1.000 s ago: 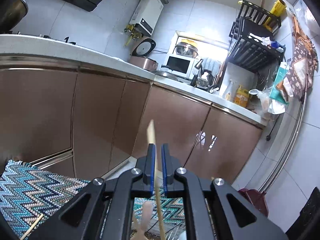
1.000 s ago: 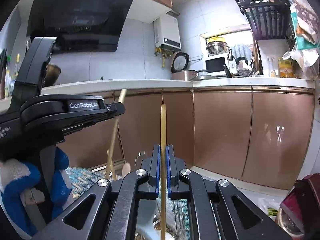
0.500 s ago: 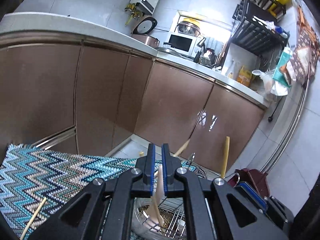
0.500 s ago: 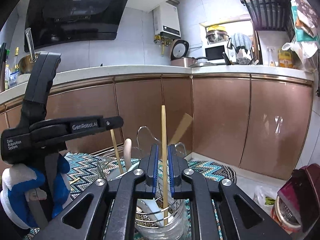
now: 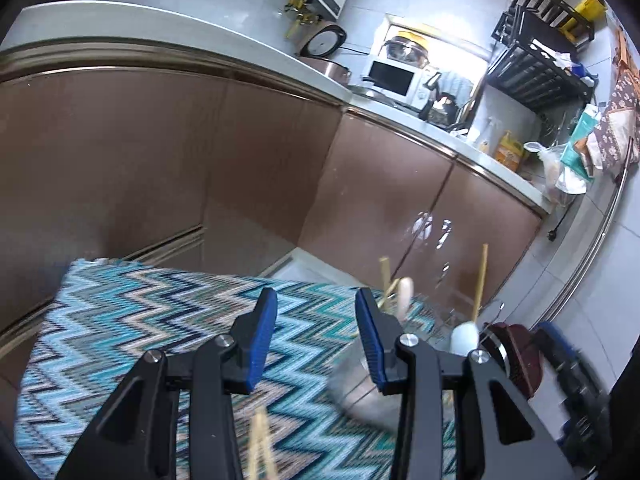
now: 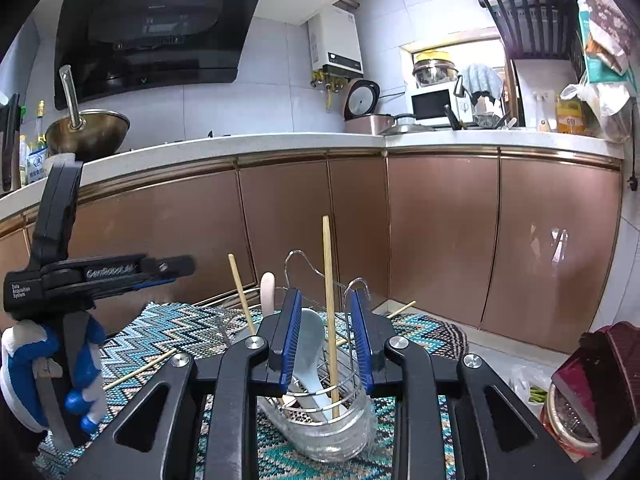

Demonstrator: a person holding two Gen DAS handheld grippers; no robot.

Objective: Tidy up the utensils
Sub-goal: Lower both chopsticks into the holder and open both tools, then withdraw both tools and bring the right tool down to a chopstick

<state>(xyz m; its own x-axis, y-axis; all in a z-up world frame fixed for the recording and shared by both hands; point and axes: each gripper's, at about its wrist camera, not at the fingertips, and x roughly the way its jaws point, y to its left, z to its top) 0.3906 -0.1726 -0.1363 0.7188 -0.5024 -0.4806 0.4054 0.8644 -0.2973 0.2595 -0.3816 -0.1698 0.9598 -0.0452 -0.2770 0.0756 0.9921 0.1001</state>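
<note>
1. Left tongs (image 5: 316, 334) opening, nothing between pads, over zigzag-cloth table (image 5: 132, 320).
2. Right tongs (image 6: 326, 338) opening, chopstick (image 6: 330, 320) loose between pads, standing in wire utensil holder (image 6: 320, 412).
3. Brown kitchen cabinets (image 6: 440, 232) behind.

Each tool (image 6: 326, 336) is black, with angular arms, silver screws at the joints and ribbed blue pads (image 6: 291, 330). The left tool (image 6: 160, 270) carries white lettering, and behind it a blue-and-white glove (image 6: 48, 376) covers the hand.
</note>
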